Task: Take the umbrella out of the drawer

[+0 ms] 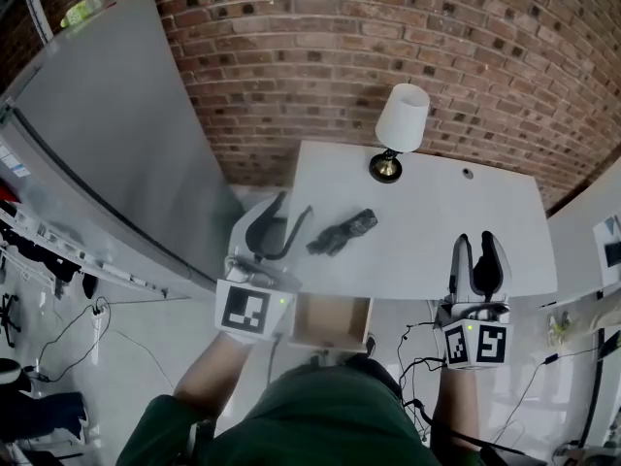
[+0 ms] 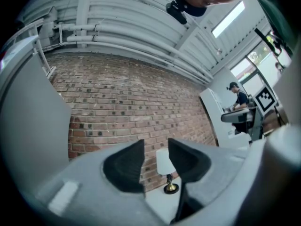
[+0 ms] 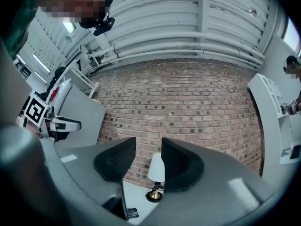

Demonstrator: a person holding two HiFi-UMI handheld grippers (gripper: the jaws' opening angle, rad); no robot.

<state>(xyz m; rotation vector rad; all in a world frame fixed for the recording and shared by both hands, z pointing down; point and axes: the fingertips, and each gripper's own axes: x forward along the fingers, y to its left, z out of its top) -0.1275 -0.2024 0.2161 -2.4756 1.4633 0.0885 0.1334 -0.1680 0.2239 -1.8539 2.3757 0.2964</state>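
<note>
A person in a green top holds both grippers over the front of a white desk (image 1: 437, 231). The left gripper (image 1: 296, 203) hovers at the desk's front-left corner with its jaws spread and nothing between them. The right gripper (image 1: 476, 241) is near the front-right edge, its jaws also parted around empty air. Between the two arms, a drawer (image 1: 330, 323) stands pulled open under the desk's front edge. The umbrella (image 1: 343, 232), black and folded, lies out on the desk top, just beyond the left gripper's jaw tips and not touching them. Farther back stands a white-shaded lamp (image 1: 400, 129) on a brass base, and a brick wall (image 1: 388, 27) rises behind the desk.
</note>
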